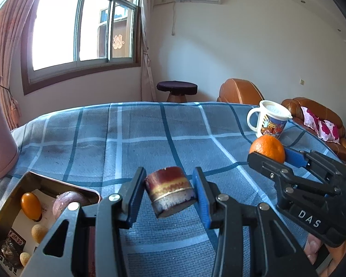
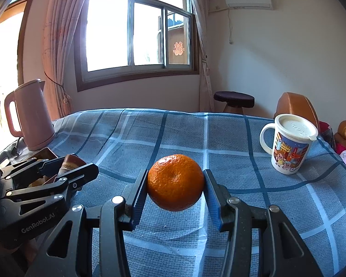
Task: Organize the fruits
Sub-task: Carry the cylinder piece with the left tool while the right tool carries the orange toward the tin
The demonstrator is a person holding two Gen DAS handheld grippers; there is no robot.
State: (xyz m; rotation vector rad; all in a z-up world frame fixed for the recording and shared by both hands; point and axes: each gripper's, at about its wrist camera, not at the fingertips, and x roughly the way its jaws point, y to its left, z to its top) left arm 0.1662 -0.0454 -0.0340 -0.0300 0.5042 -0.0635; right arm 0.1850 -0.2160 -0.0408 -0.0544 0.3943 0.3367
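**Both grippers hold a piece, and the tray is at the lower left**

In the left wrist view we see the left gripper [image 1: 169, 194] pinching a short dark-red piece of sugar cane [image 1: 169, 192]. The piece hangs in the middle of the frame, above the blue checked tablecloth [image 1: 150, 138]. Its long axis runs roughly from the lower part toward the upper part of the frame, a little tilted, and the pads press on its two round sides.

The open tray [image 1: 20, 184] lies at the lower left of this frame, just beside the left finger. Inside it we see an orange oval fruit [image 1: 30, 205], a round purple fruit [image 1: 68, 202] and some small pale balls [image 1: 38, 233].

In the right wrist view the right gripper [image 2: 175, 183] pinches an orange [image 2: 175, 182], also lifted above the cloth, in the center of the frame. The tray is seen there only at the far left, behind the left gripper.

We judge that the left hand is clearly nearer to the tray, so its piece probably goes in first, with a short move to the lower left. The orange must cross behind it.
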